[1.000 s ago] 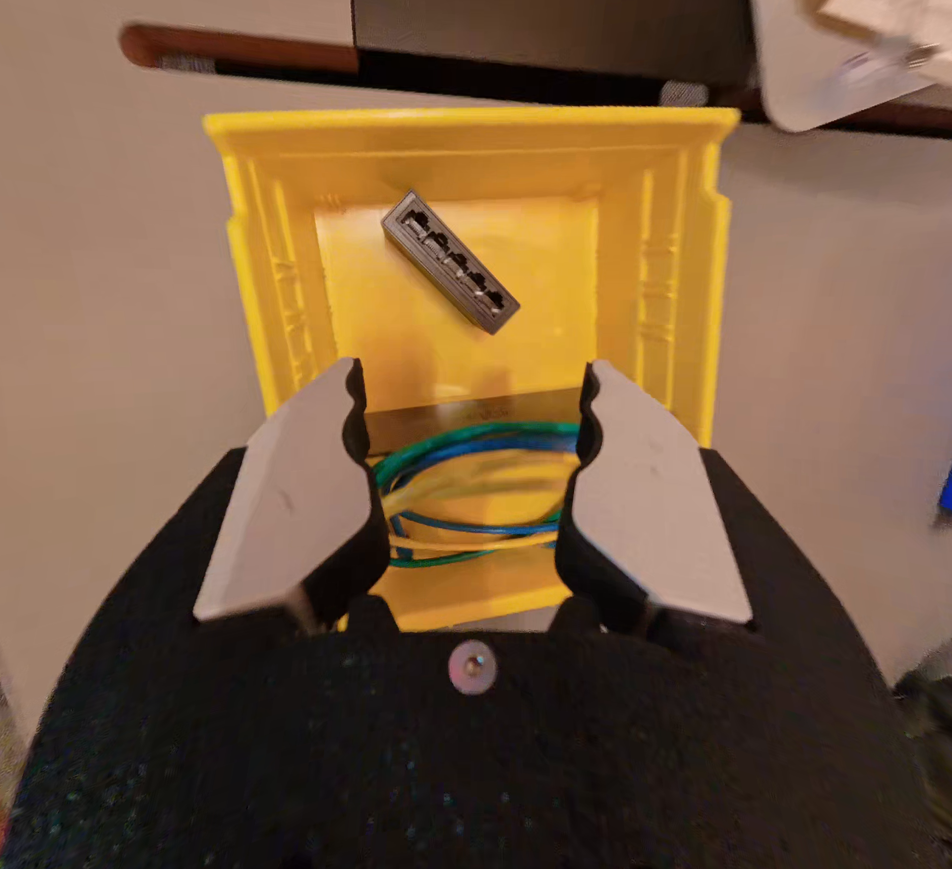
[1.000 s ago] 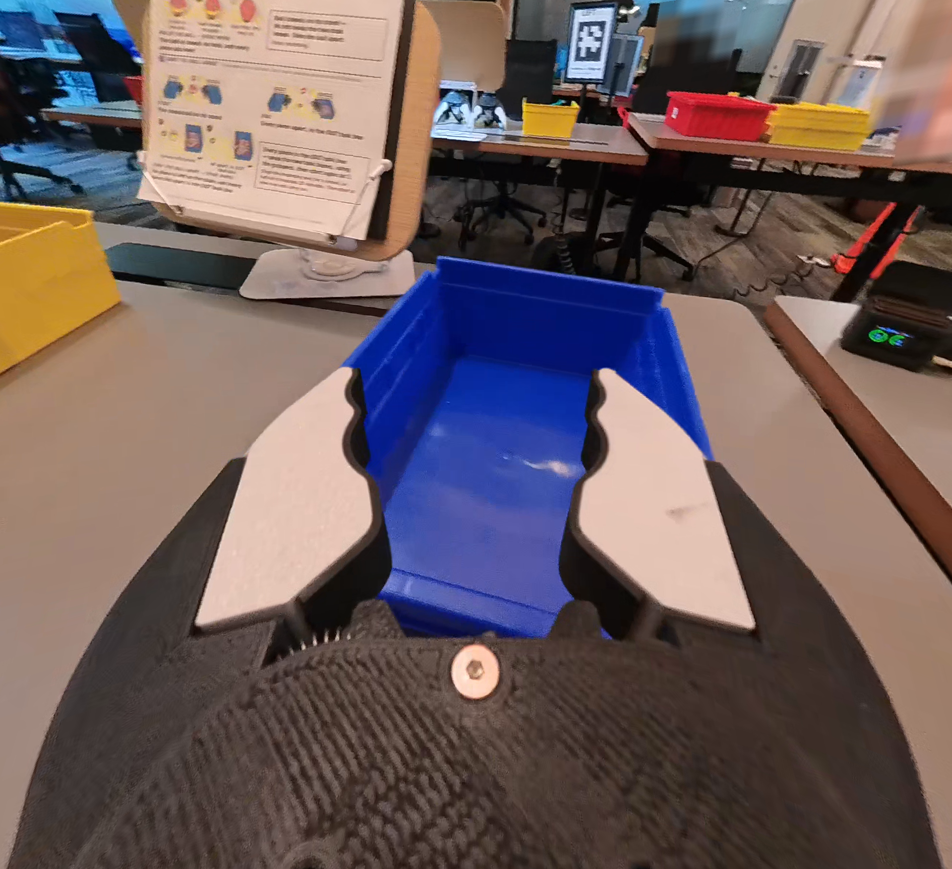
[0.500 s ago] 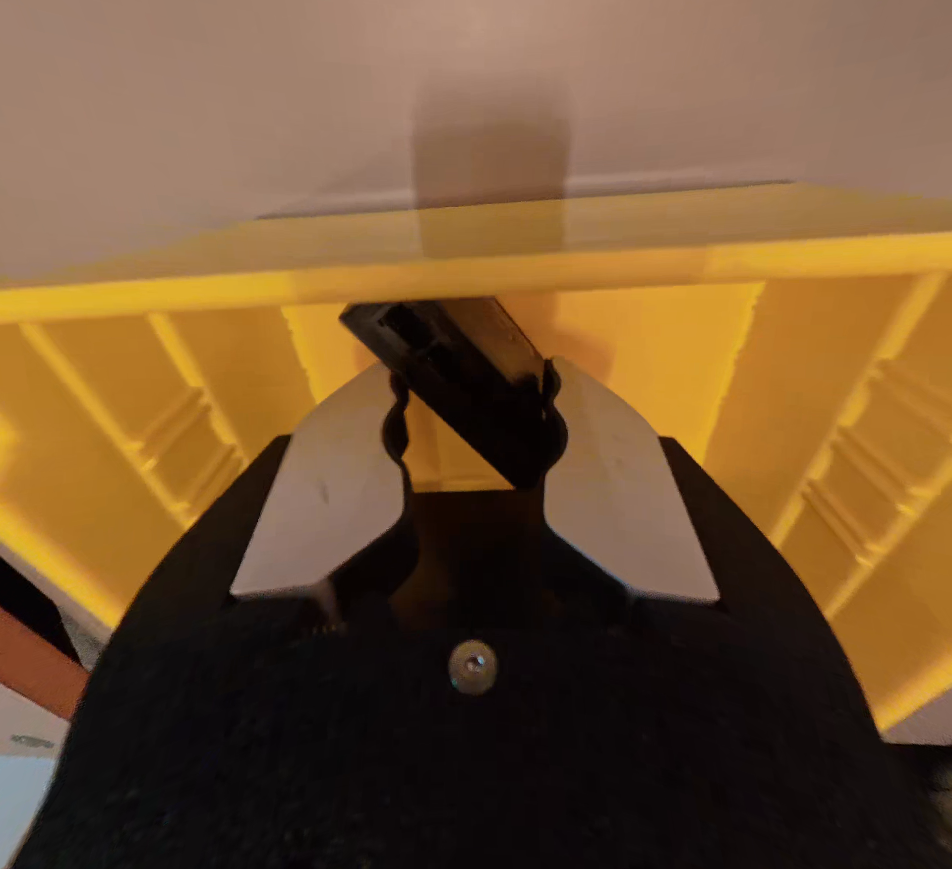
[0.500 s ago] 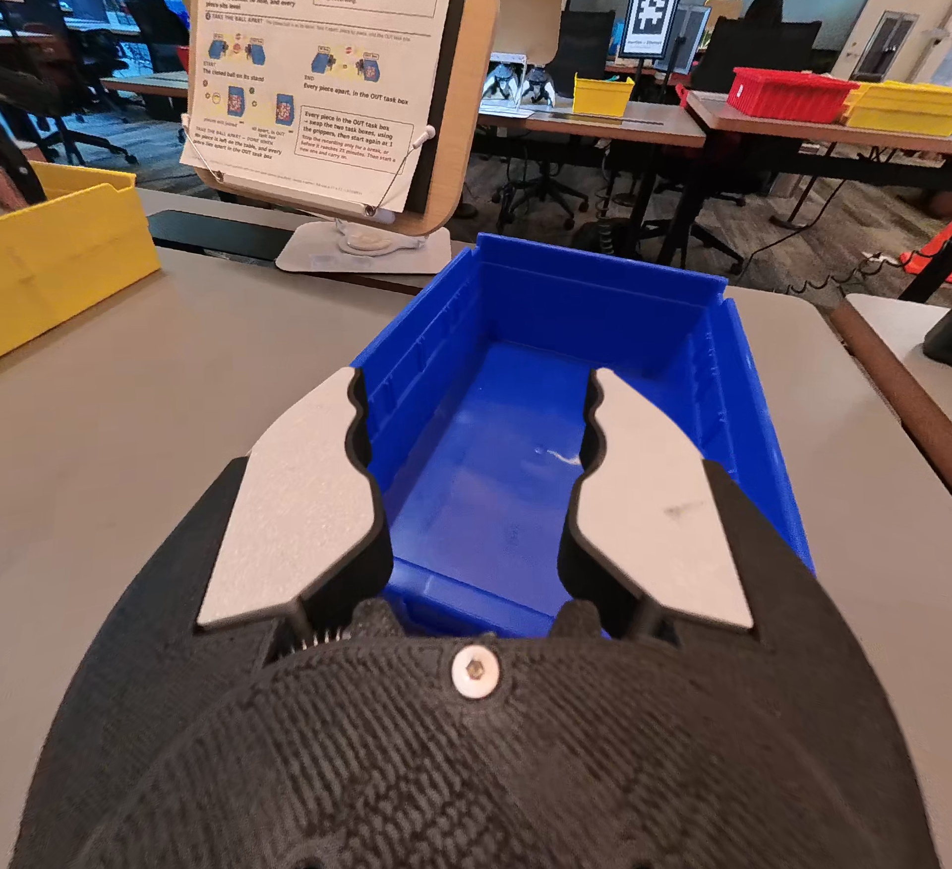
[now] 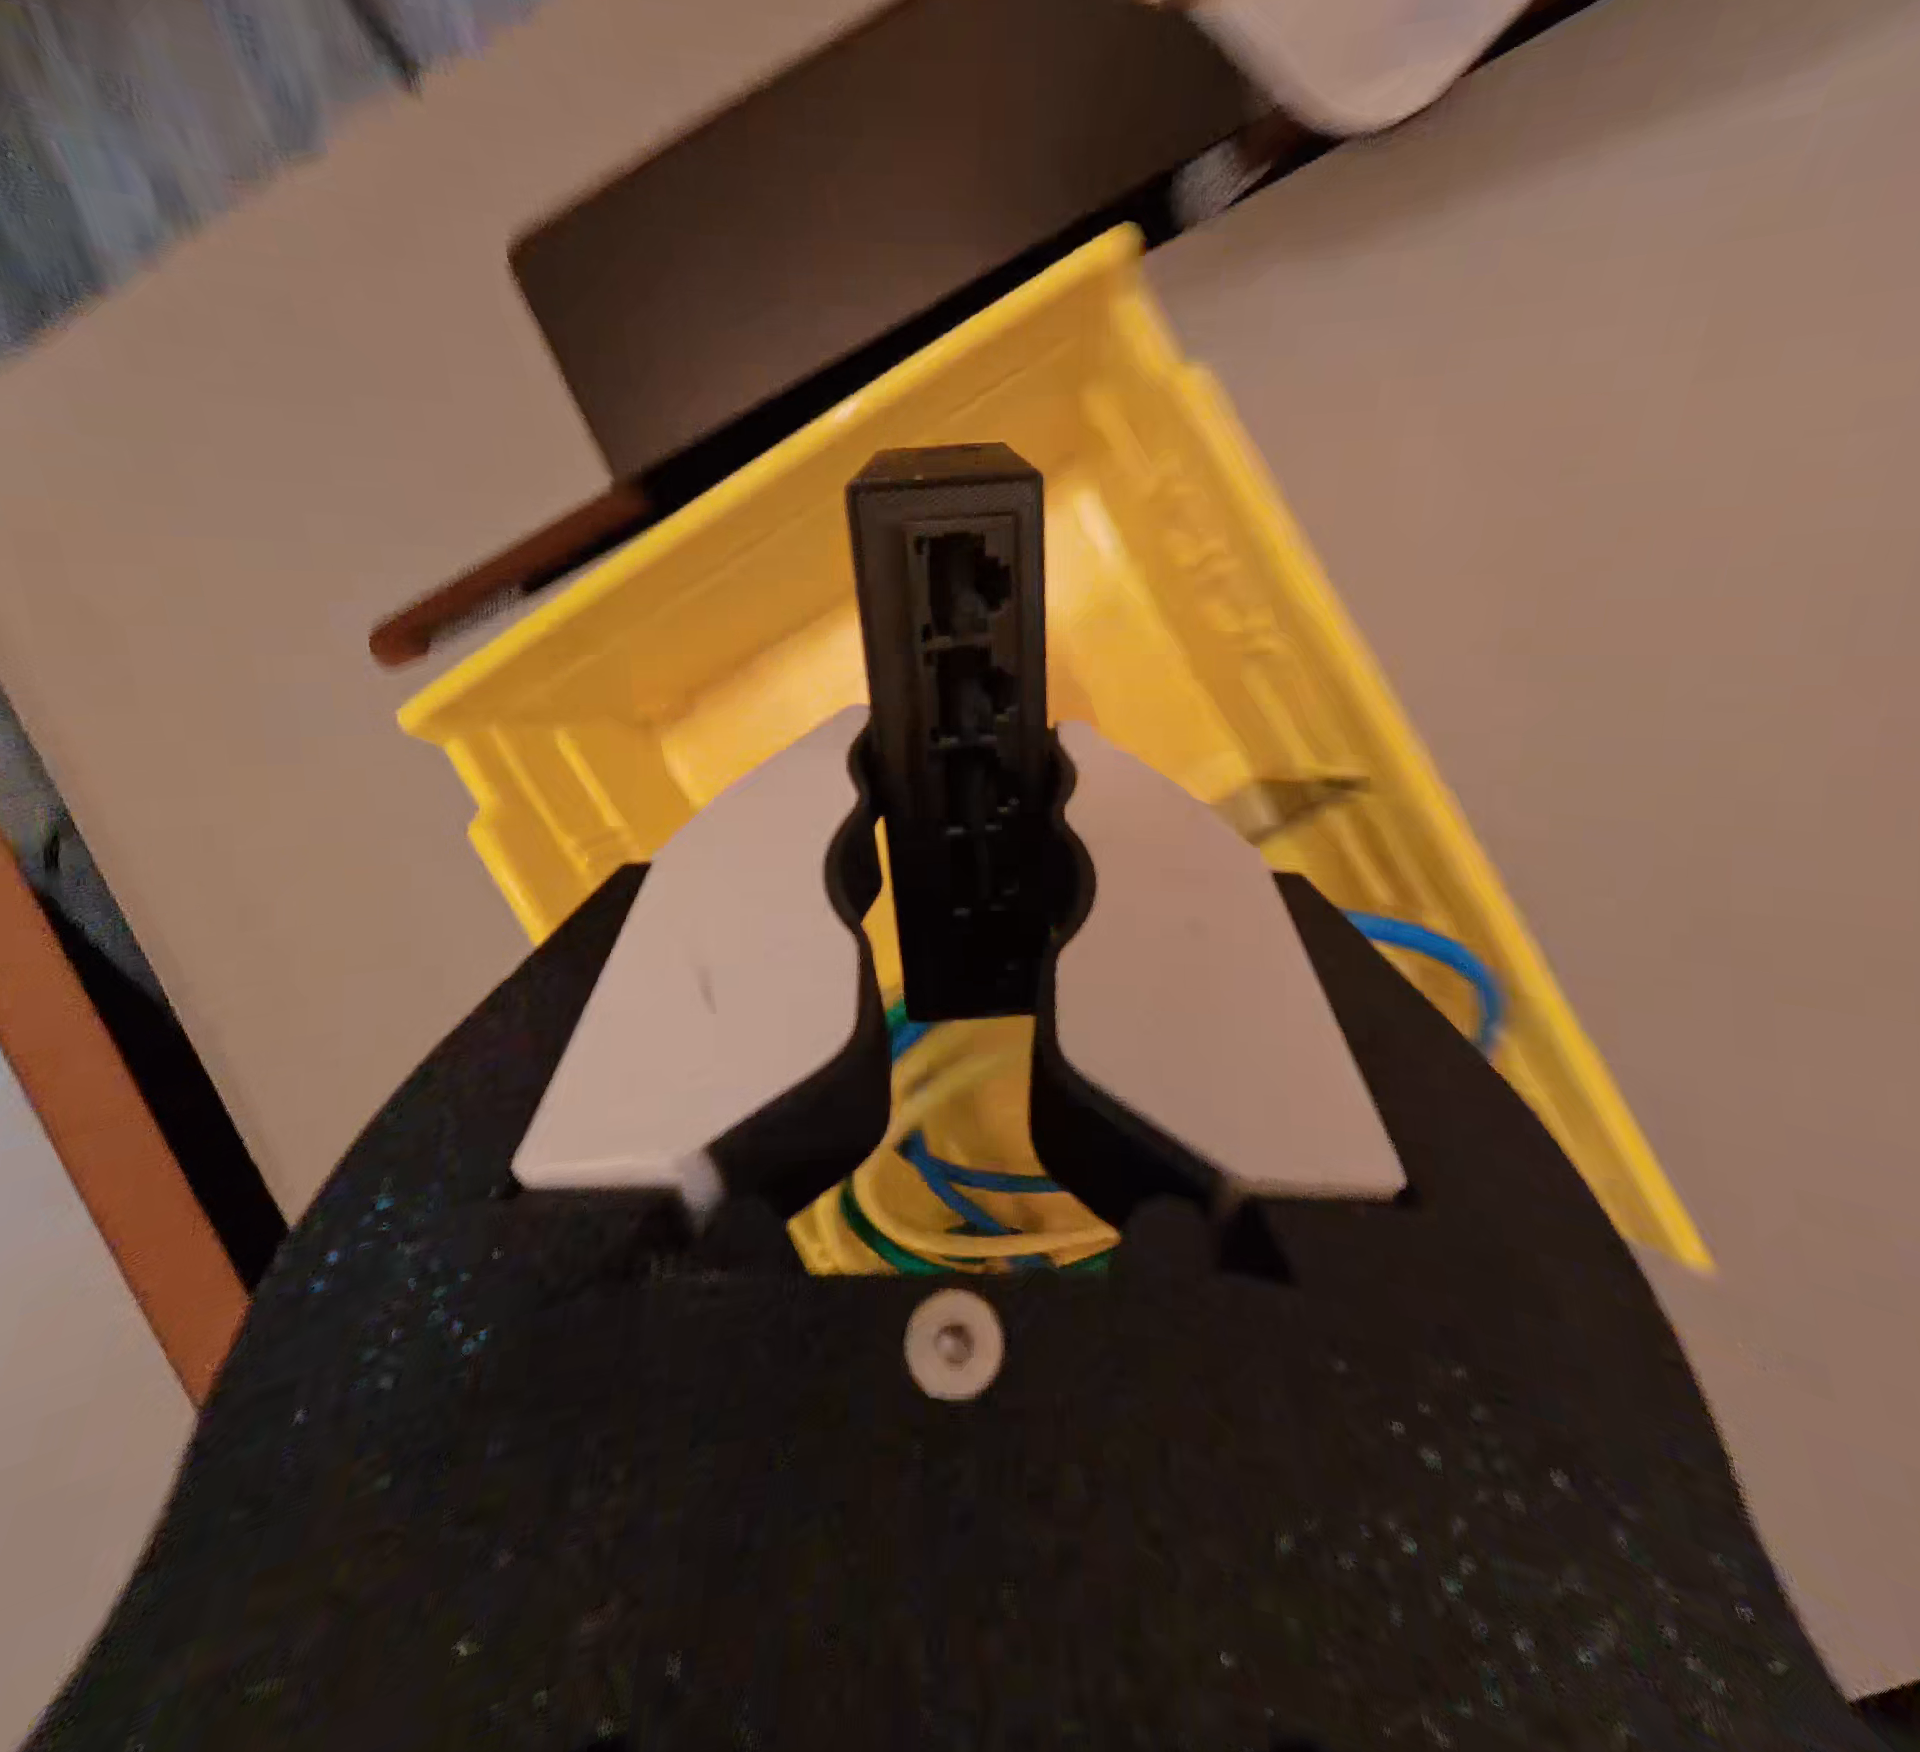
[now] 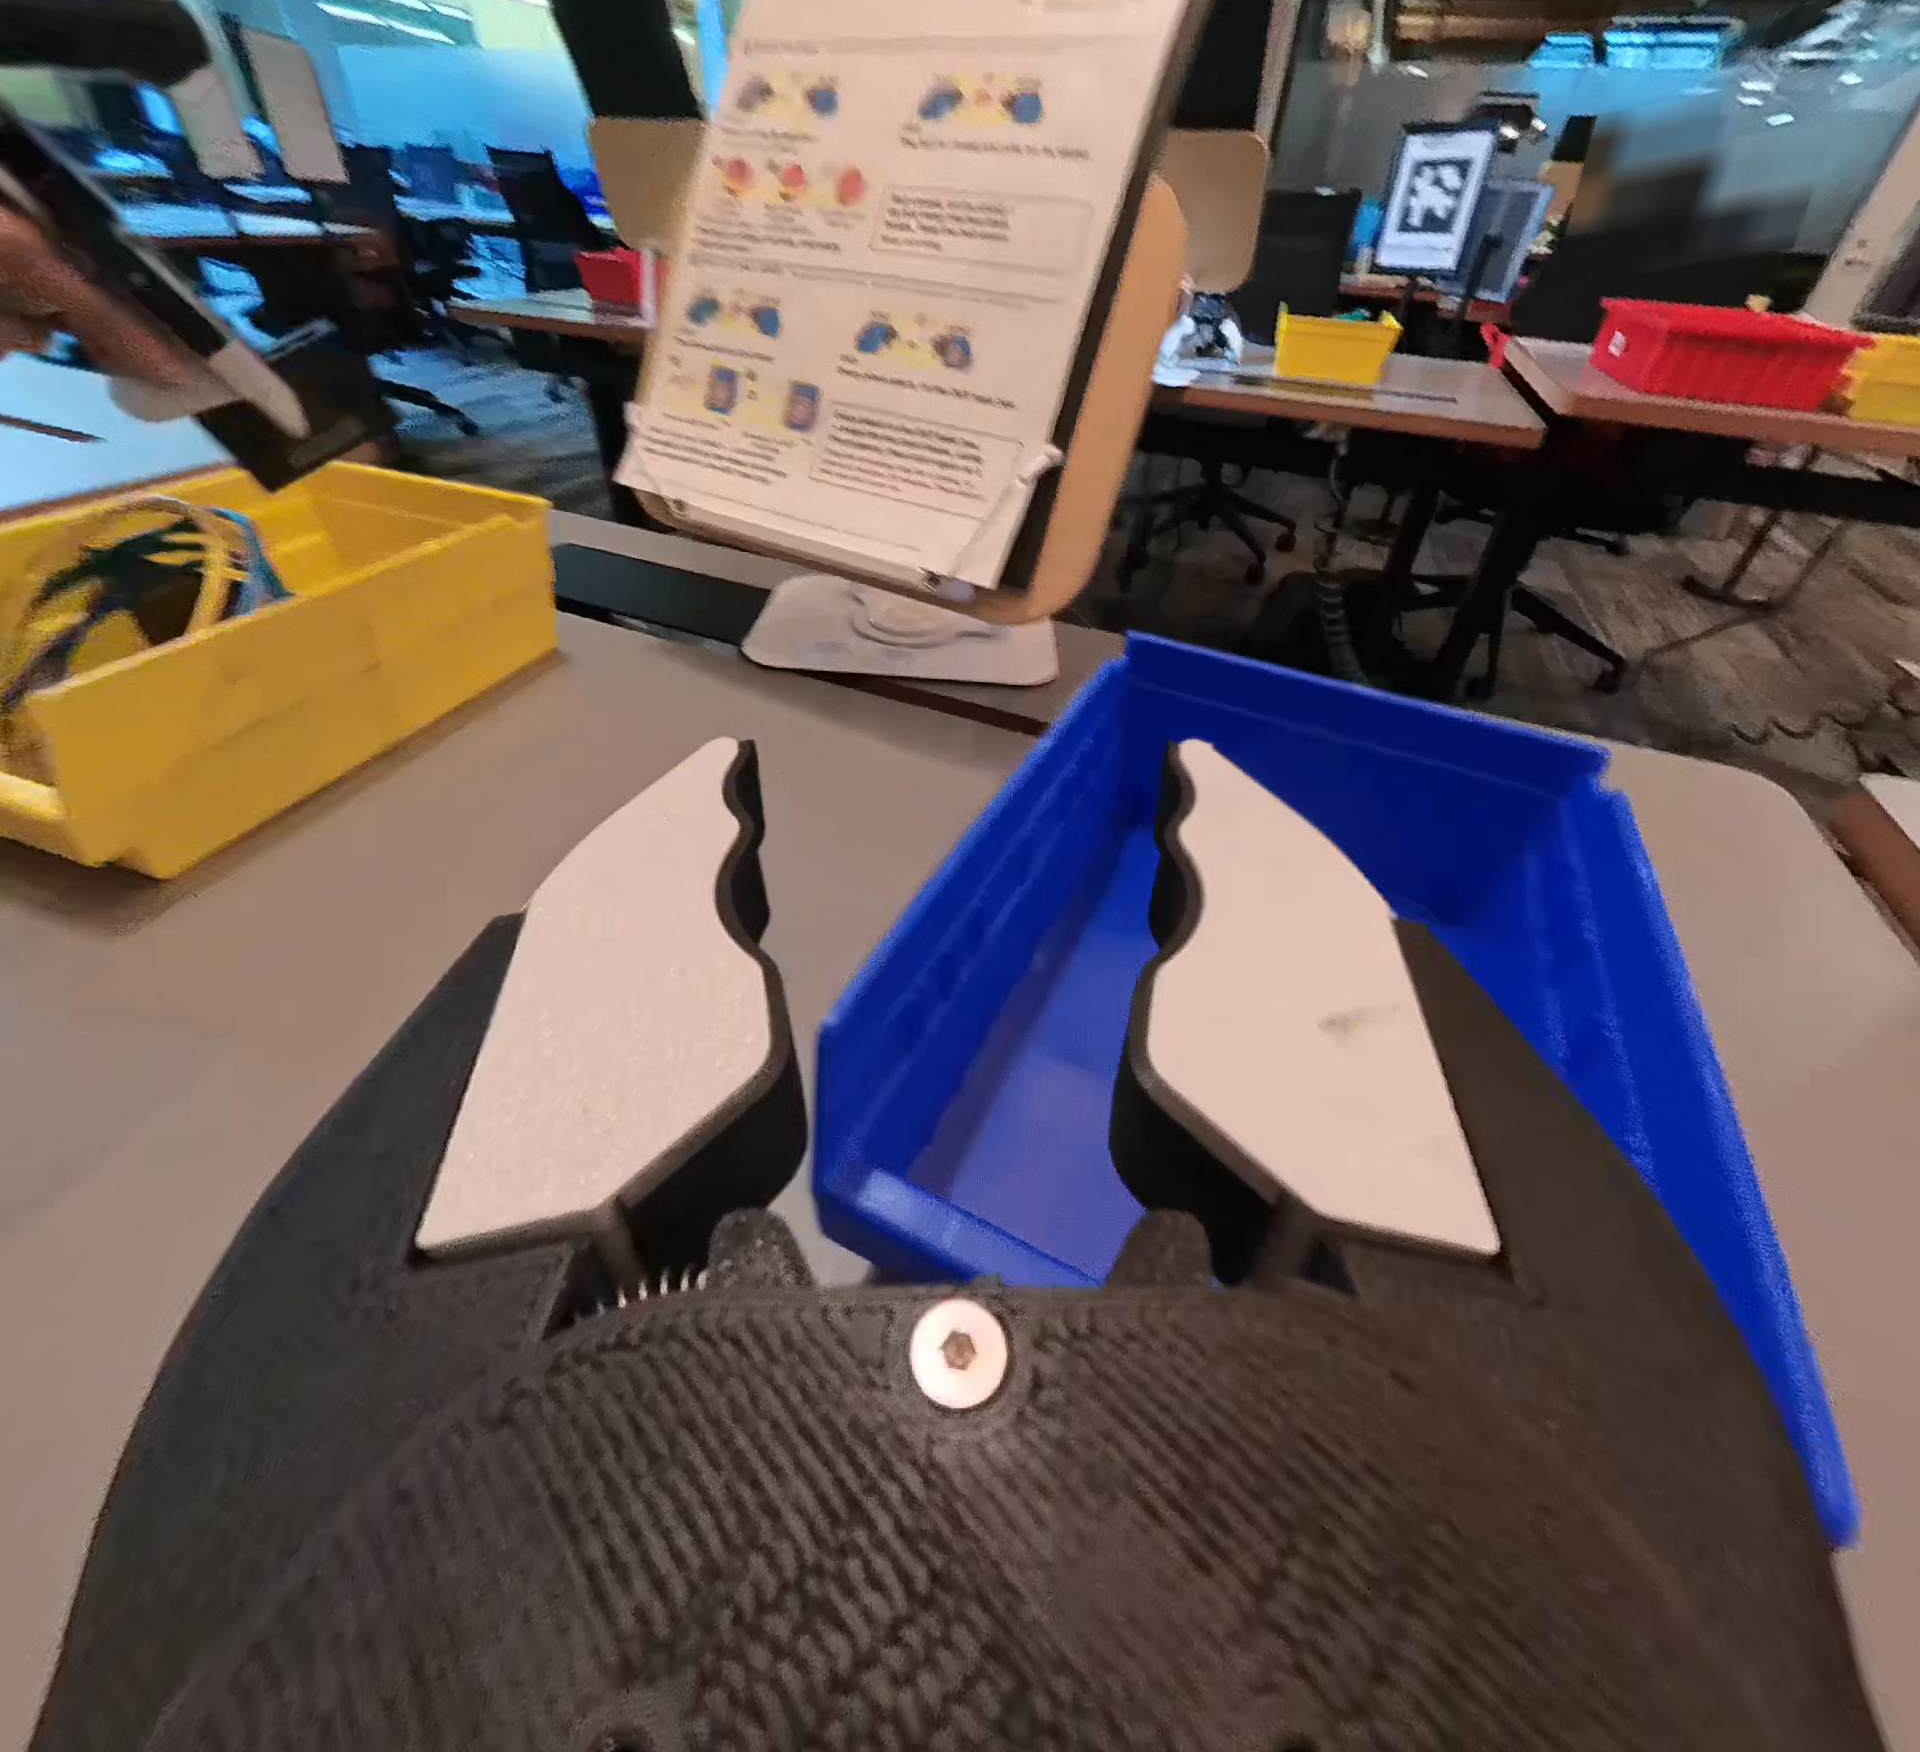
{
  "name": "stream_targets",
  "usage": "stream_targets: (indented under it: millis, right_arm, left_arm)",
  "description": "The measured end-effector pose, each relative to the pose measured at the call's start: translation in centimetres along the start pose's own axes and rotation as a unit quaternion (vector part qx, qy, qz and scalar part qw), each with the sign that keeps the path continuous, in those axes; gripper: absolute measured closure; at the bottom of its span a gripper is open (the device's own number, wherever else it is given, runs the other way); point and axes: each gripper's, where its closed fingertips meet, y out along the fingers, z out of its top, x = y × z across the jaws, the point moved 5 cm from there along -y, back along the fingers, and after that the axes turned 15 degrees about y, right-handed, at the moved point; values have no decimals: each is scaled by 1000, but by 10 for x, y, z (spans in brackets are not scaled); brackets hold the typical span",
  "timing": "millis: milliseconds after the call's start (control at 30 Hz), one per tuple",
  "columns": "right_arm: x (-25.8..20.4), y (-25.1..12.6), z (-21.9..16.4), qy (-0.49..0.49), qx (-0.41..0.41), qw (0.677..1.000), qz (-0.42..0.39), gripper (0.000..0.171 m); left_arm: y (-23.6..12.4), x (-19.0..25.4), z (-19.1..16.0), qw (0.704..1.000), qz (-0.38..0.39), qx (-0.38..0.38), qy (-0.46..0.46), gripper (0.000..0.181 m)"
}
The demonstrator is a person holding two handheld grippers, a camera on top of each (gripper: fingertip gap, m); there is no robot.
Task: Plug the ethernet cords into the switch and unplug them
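My left gripper [image 5: 961,767] is shut on the black switch [image 5: 951,642] and holds it above the yellow bin [image 5: 1226,653], its row of ports facing the camera. Blue, yellow and green ethernet cords [image 5: 966,1172] lie coiled in the bin below. In the right wrist view the left gripper [image 6: 260,398] with the switch [image 6: 322,398] hangs over the yellow bin [image 6: 312,663], where the cords [image 6: 135,559] show. My right gripper [image 6: 956,788] is open and empty, over the near left wall of the blue bin [image 6: 1455,871].
The blue bin is empty. A stand with an instruction sheet [image 6: 914,268] rises behind the bins on a white base [image 6: 904,637]. A dark strip [image 5: 831,248] runs behind the yellow bin. Grey table [image 6: 260,975] lies between the bins.
My left gripper closed on the switch inside the yellow bin and lifted it out. My right gripper swung left, bringing the yellow bin into its view.
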Motion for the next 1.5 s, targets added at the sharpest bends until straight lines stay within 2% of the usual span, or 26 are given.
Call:
stream_targets:
  millis: [33, 133, 267, 433, 500, 600, 733, 767, 800, 867, 967, 1133, 1300, 1400, 1500]
  right_arm:
    - [-10, -1, 3, -1, 4, 1000, 21, 97]
    - [-46, 0, 3, -17, -7, 995, 103, 85]
    - [-100, 4, -14, -10, -49, 971, 233, 69]
    - [-149, -6, -27, -3, -73, 936, 344, 73]
    - [-163, -14, -33, -27, -80, 927, 366, 76]
    - [-183, -28, -50, -78, -105, 898, 419, 92]
    - [-201, -34, -75, -122, -145, 874, 447, 120]
    - [-201, -32, -80, -137, -153, 874, 441, 136]
    - [-201, -31, -85, -154, -163, 871, 437, 143]
    - [-200, -29, -89, -175, -169, 866, 436, 144]
    - [-195, -28, -87, -201, -126, 869, 434, 144]
    - [-188, -22, -87, -260, -54, 883, 388, 144]
    - [-176, -13, -86, -350, -11, 894, 279, 144]
    - [-170, -9, -77, -403, 42, 894, 192, 144]
    - [-171, -10, -72, -501, 71, 856, 109, 144]
  left_arm:
    - [-20, 12, 6, 999, -6, 39, 22, 154]
    - [-79, 73, 16, 978, -59, 159, 119, 154]
    - [-127, 181, 1, 920, -139, 270, 249, 154]
    - [-130, 291, -42, 843, -231, 343, 344, 154]
    - [-125, 321, -57, 812, -261, 364, 374, 154]
    - [-117, 348, -71, 777, -282, 377, 418, 154]
    - [-101, 362, -78, 771, -272, 346, 460, 154]
    - [-97, 364, -79, 770, -268, 337, 470, 154]
    - [-93, 366, -79, 770, -261, 333, 478, 154]
    - [-87, 366, -80, 770, -250, 328, 486, 154]
    - [-84, 366, -77, 772, -236, 362, 467, 154]
    - [-79, 358, -70, 804, -215, 418, 364, 143]
    - [-83, 331, -63, 831, -183, 479, 218, 125]
    - [-81, 313, -63, 842, -224, 478, 113, 116]
    - [-71, 305, -68, 841, -298, 451, 31, 110]
